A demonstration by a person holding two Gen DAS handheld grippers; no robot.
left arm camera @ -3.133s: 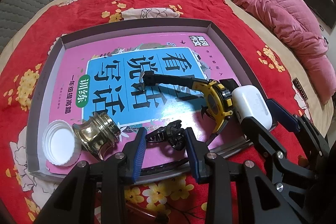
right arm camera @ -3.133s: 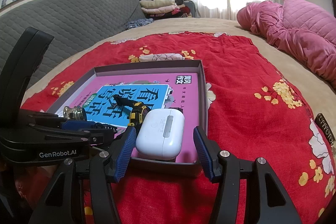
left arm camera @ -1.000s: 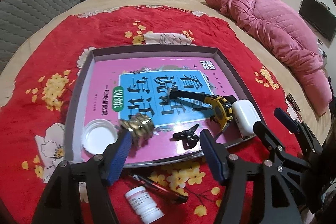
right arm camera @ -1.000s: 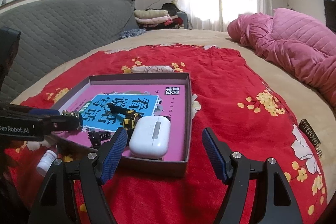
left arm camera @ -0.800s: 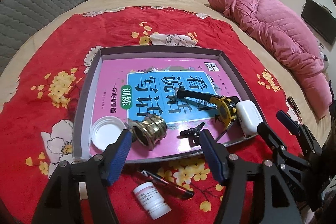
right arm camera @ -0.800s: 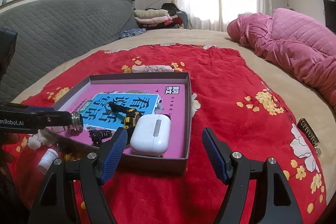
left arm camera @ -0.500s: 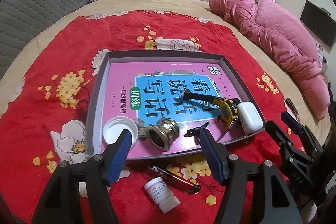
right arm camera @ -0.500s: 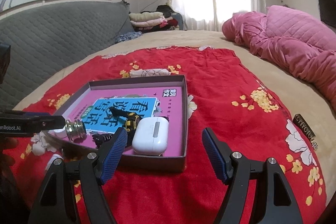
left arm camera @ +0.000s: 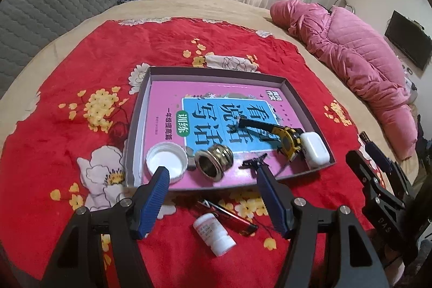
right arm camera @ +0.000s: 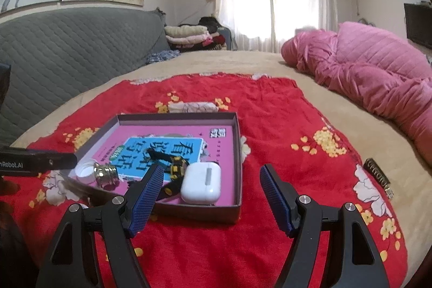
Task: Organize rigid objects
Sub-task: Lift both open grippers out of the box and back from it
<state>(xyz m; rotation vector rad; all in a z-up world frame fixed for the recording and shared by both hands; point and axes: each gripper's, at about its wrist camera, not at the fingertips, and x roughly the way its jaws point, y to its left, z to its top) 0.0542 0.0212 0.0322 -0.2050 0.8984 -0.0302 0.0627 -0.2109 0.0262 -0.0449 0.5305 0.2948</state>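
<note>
A shallow grey tray (left arm camera: 140,109) lies on a red flowered blanket. It holds a pink book (left arm camera: 205,99), a white cap (left arm camera: 166,160), a brass threaded fitting (left arm camera: 213,160), a black hair clip (left arm camera: 255,162), a yellow tape measure (left arm camera: 287,139) and a white earbud case (left arm camera: 314,151). A white pill bottle (left arm camera: 214,232) and a red pen (left arm camera: 229,215) lie on the blanket in front of the tray. My left gripper (left arm camera: 213,192) is open and empty above them. My right gripper (right arm camera: 212,188) is open and empty, just short of the tray (right arm camera: 237,136) and earbud case (right arm camera: 201,183).
A pink quilt (left arm camera: 351,50) is heaped at the right. A grey padded headboard (right arm camera: 67,45) runs along the left. Folded clothes (right arm camera: 189,37) are stacked at the back. A small dark tag (right arm camera: 376,174) lies at the blanket's right edge.
Both grippers have pulled back and up from the tray, empty. The earbud case and hair clip now lie free in the tray. The pill bottle and pen have come into view.
</note>
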